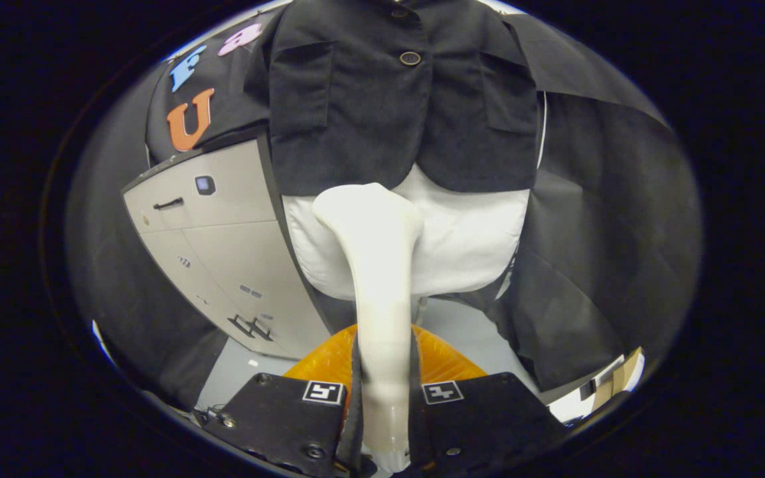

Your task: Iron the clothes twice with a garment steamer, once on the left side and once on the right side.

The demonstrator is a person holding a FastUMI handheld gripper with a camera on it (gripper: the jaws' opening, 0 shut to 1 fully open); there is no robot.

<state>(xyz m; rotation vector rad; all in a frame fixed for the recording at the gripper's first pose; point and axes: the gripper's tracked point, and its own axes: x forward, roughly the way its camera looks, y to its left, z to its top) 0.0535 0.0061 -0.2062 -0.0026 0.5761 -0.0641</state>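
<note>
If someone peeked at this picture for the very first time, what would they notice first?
First, the long white plastic garment steamer, clamped between the gripper fingers and reaching up ahead of them, its wide head near the hem of the dark buttoned jacket. The jacket hangs over a white padded form just beyond the steamer. A grey cabinet with a dark handle stands left of the form.
</note>
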